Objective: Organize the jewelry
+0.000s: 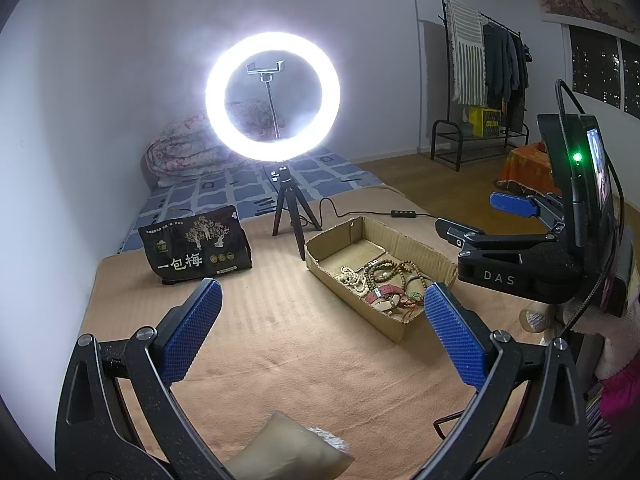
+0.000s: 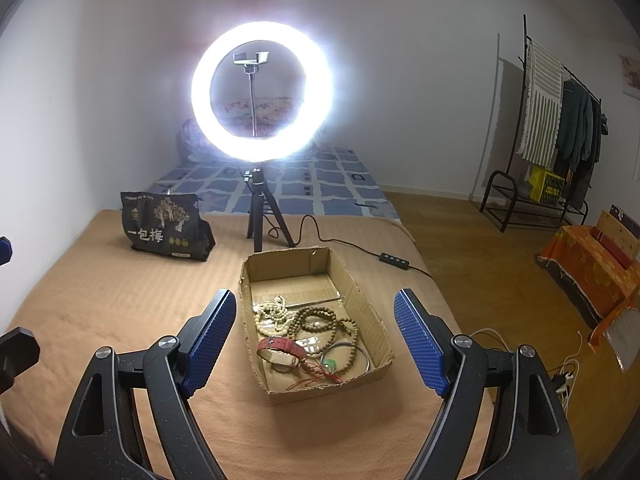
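Both the left gripper (image 1: 322, 330) and right gripper (image 2: 315, 340) hover spread and empty, the jumbled cardboard jewelry box (image 2: 370, 322) at twelve o'clock of the right, ready for picking.

The left gripper (image 1: 322, 340) is tilted downward with its jaws spread wide, blue pads facing each other and nothing between them. The right gripper (image 2: 315, 342) is angled down the same way, jaws equally wide and empty. In the left wrist view it sits off to the right, beside the left one and apart from it. At the right edge there seems to be a sleeve (image 1: 618, 392), blurred.
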`<state>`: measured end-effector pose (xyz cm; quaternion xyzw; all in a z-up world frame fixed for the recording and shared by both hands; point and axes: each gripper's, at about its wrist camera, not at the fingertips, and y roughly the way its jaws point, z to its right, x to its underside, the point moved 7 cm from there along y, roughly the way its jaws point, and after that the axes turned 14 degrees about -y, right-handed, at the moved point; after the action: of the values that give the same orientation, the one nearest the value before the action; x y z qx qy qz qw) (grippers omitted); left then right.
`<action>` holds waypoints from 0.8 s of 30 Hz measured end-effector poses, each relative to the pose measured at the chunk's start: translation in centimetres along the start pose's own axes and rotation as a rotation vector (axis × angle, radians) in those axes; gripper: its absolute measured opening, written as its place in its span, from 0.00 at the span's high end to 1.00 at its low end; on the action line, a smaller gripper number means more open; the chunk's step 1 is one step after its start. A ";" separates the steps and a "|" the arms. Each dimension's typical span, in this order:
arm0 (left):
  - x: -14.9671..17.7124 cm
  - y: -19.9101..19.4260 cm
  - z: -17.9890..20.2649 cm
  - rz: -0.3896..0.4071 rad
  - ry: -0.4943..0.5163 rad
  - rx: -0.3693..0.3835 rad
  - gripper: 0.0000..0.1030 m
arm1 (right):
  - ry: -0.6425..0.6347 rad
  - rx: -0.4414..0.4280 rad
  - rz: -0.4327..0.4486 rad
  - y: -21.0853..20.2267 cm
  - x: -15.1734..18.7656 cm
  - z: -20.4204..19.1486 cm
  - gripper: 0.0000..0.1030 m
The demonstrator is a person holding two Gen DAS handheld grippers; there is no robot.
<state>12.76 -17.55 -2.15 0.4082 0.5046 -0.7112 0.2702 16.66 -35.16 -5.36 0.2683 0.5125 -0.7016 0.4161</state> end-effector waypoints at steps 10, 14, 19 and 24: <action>0.0 0.0 0.1 -0.002 0.003 0.002 0.00 | -0.004 -0.002 -0.002 0.0 0.0 -0.1 0.21; 0.0 -0.2 0.1 -0.003 0.008 0.004 0.00 | -0.006 -0.004 -0.003 0.0 0.1 -0.1 0.21; 0.0 -0.2 0.1 -0.004 0.007 0.004 0.00 | -0.012 -0.009 -0.004 0.0 0.0 -0.4 0.21; -0.3 -0.3 -0.1 0.001 0.013 -0.004 0.00 | -0.013 -0.010 -0.005 0.1 0.0 -0.4 0.21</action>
<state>12.66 -17.37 -1.76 0.4124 0.5077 -0.7073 0.2680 16.70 -34.75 -5.56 0.2602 0.5139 -0.7019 0.4190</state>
